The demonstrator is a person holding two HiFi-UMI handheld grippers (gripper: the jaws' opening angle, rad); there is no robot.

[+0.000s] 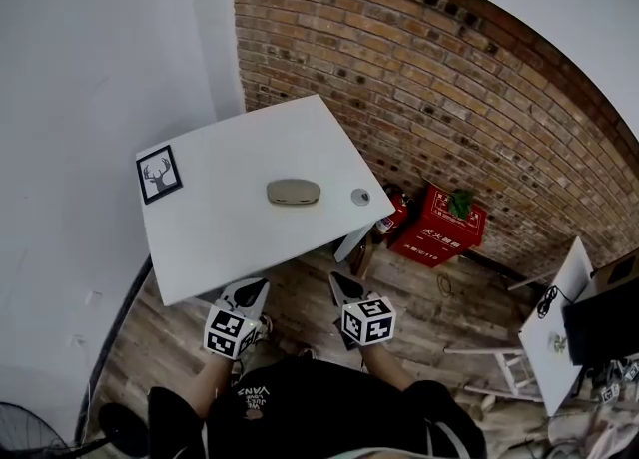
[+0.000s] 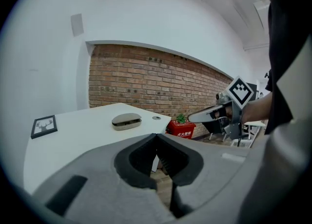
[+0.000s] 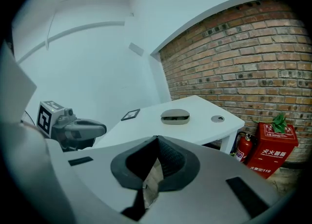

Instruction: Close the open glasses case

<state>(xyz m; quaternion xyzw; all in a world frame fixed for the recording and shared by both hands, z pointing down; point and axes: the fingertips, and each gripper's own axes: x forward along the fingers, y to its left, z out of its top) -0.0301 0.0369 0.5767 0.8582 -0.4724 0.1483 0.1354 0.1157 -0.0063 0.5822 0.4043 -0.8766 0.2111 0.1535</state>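
Glasses case, a taupe oval hard shell (image 1: 294, 192), lies ajar on the white worktop (image 1: 220, 237), well ahead of the left gripper (image 1: 250, 293) and right gripper (image 1: 345, 285), both pressed together and empty. It would be best to press 1 closed tip squarely on the lid and steady the base with the other.

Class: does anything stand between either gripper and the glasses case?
Nothing visible does. Only bare table lies between the left gripper, the right gripper and the glasses case; the framed picture sits off to its left, the round cap to its right.
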